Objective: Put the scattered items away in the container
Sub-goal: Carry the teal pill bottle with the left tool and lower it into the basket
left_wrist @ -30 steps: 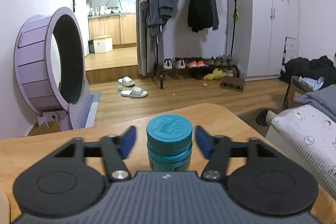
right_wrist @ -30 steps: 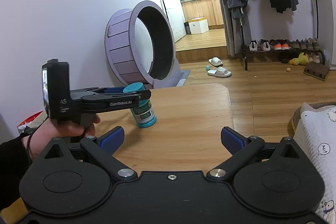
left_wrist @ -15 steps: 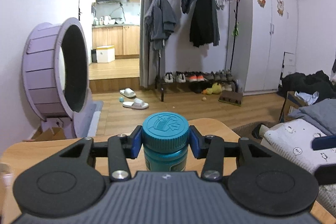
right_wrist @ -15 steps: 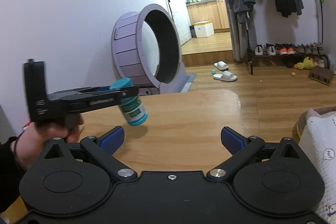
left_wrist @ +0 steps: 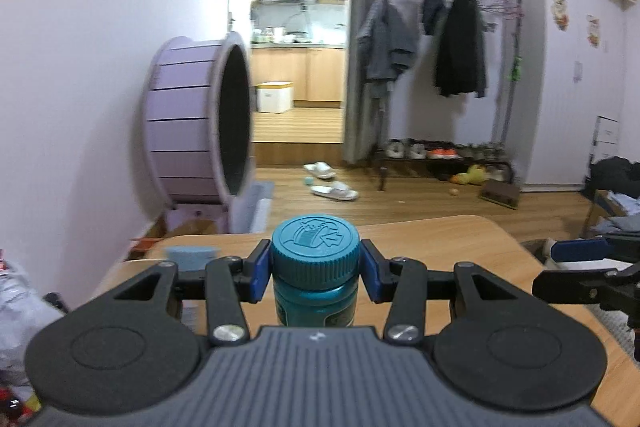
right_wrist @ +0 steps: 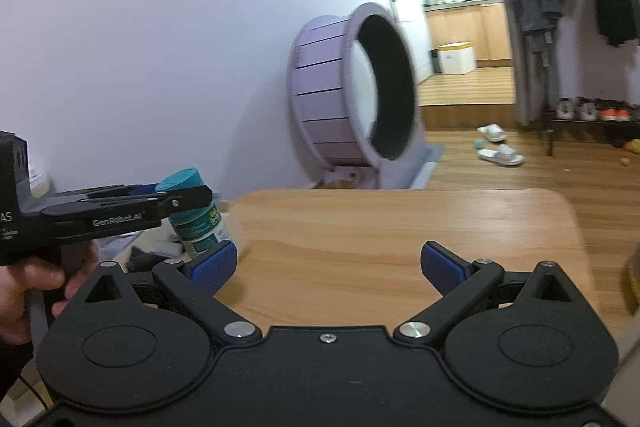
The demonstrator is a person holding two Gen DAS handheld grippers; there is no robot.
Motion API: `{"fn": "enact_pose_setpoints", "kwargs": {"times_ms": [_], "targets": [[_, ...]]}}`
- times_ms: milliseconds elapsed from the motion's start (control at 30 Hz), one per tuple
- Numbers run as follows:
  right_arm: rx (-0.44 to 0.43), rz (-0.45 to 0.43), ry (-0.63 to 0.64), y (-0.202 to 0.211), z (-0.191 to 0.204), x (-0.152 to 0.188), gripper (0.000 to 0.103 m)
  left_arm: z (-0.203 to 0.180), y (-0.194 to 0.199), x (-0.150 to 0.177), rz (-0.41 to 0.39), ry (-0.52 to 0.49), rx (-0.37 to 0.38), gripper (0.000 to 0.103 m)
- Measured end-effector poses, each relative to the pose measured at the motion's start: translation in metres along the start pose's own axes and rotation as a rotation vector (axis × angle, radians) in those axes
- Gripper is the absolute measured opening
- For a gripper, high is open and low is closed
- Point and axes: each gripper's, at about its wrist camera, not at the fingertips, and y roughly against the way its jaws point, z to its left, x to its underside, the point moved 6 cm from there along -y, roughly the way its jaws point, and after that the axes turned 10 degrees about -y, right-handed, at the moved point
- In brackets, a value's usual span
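Left wrist view: the left gripper clamps the teal bottle by its cap, above the wooden table.

Right wrist view: the right gripper gapes wide, holding nothing; the bottle hangs tilted, off the table's left edge.

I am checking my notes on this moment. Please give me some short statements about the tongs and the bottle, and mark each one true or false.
1. The left tongs are shut on the teal bottle. True.
2. The bottle stands on the wooden table. False: it is held in the air, tilted.
3. The right tongs are open and hold nothing. True.
4. The bottle has no cap. False: a teal ribbed cap is on it.
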Motion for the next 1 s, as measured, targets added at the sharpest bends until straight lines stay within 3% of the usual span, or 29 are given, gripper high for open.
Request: {"fn": "enact_pose_setpoints", "kwargs": {"times_ms": [367,533,1000], "targets": [[-0.126,0.045,0.038,-0.04,0.063,0.006,0.099,0.088,0.024,0.021,0.068,0.039,-0.181,0.045],[-0.144,0.069,0.044,-0.051,0.075,0.007,0.099,0.106,0.008,0.036,0.122,0.066,-0.18,0.045],[-0.111,0.093,0.071,-0.064,0.088,0.01,0.1,0.111,-0.019,0.04,0.085,0.036,-0.181,0.045]]}}
